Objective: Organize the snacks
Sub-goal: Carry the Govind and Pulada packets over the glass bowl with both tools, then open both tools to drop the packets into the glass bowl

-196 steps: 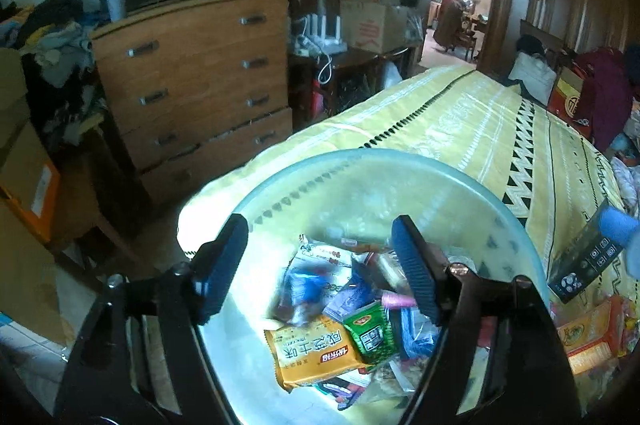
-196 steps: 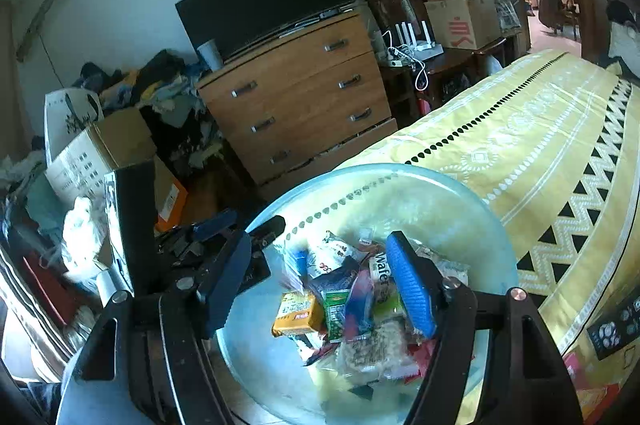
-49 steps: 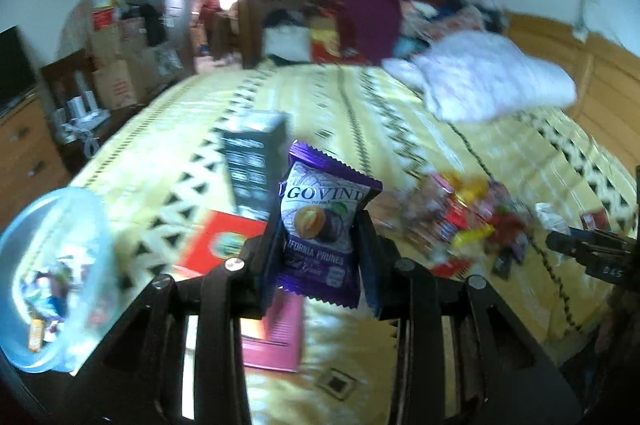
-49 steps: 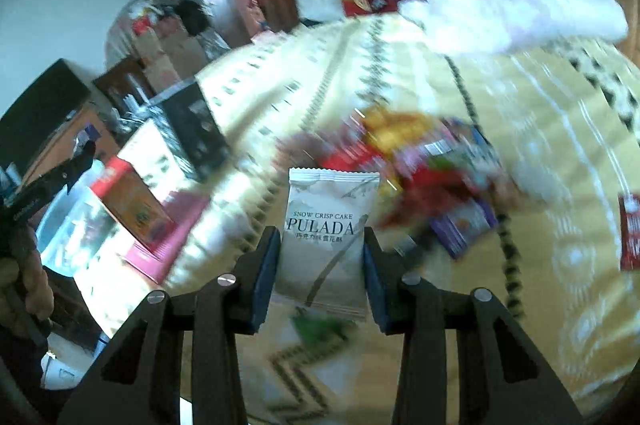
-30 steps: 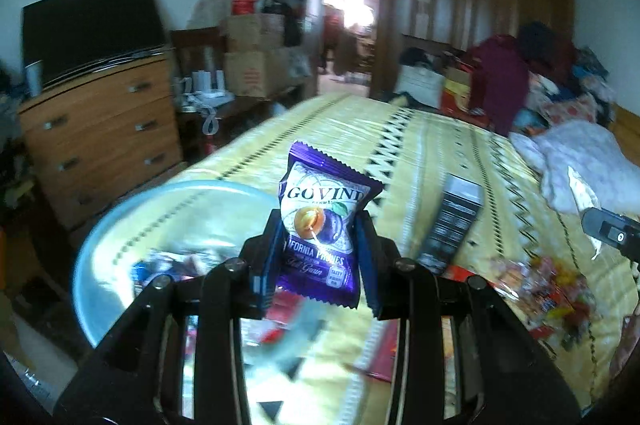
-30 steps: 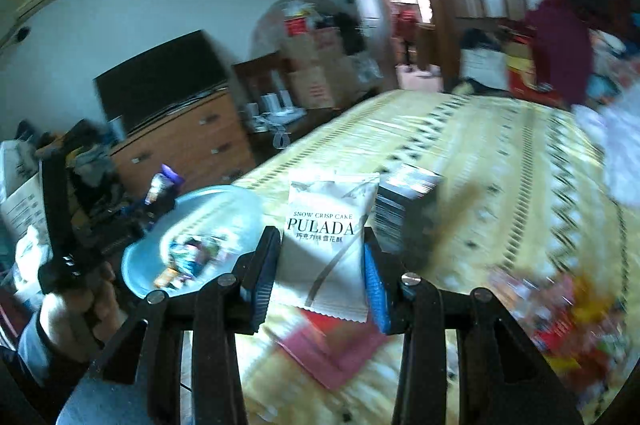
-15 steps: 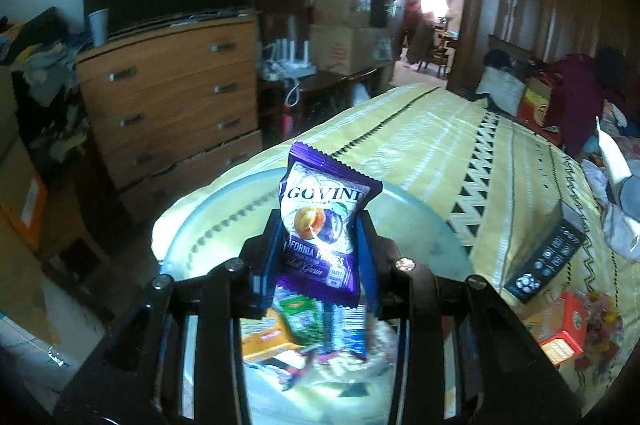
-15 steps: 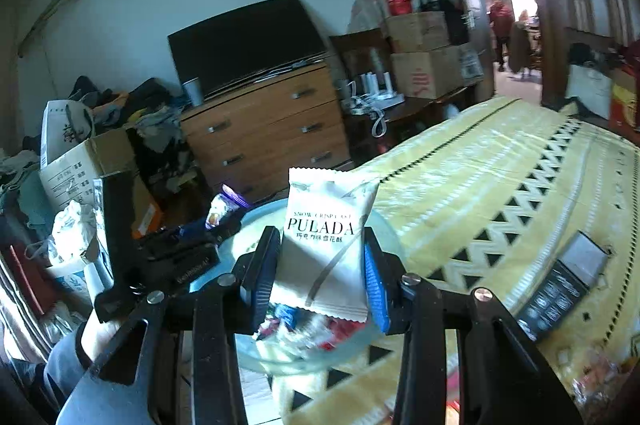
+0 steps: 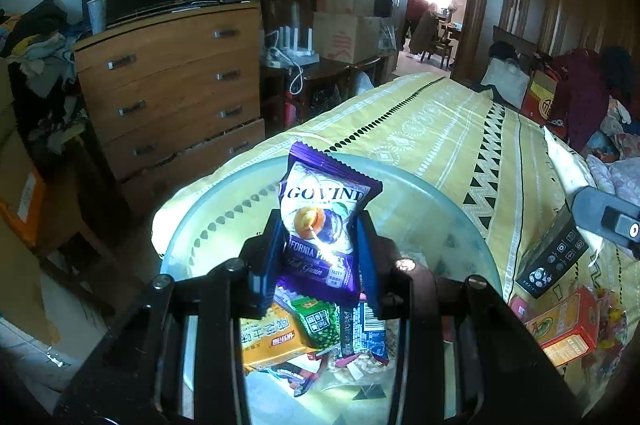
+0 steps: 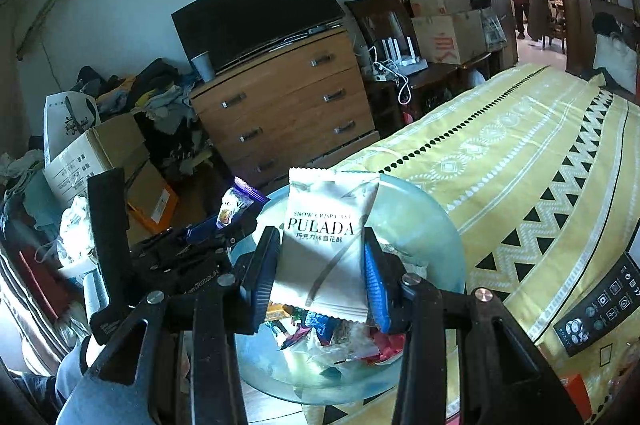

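A clear glass bowl (image 9: pixel 460 221) with several snack packets sits at the corner of the yellow bed. Right above it, my left gripper (image 9: pixel 320 245) is shut on a purple prune packet (image 9: pixel 324 225). In the right wrist view my right gripper (image 10: pixel 322 265) is shut on a white PULADA snow crisp cake packet (image 10: pixel 326 249), held over the same bowl (image 10: pixel 444 245). The left gripper (image 10: pixel 224 225) with its purple packet (image 10: pixel 236 207) shows at the bowl's left side, a hand behind it. The right gripper's tip enters the left wrist view at the right edge.
A black remote (image 9: pixel 554 257) and an orange box (image 9: pixel 568 329) lie on the yellow bedspread (image 9: pixel 440 137) to the right of the bowl. A wooden chest of drawers (image 9: pixel 168 81) with a TV stands beyond the bed corner, cardboard boxes (image 10: pixel 104 153) and clothes beside it.
Both grippers swung from the snack pile on the bed toward the bowl and now hold their packets over it. In the last half second the left barely moved; the right drew closer.
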### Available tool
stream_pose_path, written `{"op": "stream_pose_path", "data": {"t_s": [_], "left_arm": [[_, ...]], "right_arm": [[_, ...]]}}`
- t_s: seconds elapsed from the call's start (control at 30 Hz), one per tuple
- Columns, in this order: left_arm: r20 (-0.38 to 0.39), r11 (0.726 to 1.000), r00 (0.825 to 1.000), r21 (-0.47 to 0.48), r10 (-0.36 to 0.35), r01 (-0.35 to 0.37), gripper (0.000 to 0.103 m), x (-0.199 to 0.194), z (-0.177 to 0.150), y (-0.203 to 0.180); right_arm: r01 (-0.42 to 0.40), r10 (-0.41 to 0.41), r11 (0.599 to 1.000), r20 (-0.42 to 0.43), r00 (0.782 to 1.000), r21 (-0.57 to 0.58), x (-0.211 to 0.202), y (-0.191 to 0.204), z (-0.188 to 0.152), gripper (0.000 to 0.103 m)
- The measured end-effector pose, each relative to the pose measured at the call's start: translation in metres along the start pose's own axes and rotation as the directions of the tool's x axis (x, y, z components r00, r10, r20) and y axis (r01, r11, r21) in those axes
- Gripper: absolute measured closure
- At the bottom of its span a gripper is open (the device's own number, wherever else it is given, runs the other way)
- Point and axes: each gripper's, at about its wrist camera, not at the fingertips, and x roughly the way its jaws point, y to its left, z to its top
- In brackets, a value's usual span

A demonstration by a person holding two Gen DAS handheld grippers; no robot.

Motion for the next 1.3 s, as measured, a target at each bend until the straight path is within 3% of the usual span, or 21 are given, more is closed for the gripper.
{"op": "stream_pose_path", "data": {"t_s": [1.3], "left_arm": [[-0.007, 1.0, 1.0, 0.023, -0.018, 0.018, 0.068, 0.009, 0.008, -0.001]], "right_arm": [[-0.008, 0.008, 1.0, -0.007, 1.0, -0.003, 0.007, 0.008, 0.004, 0.059]]}}
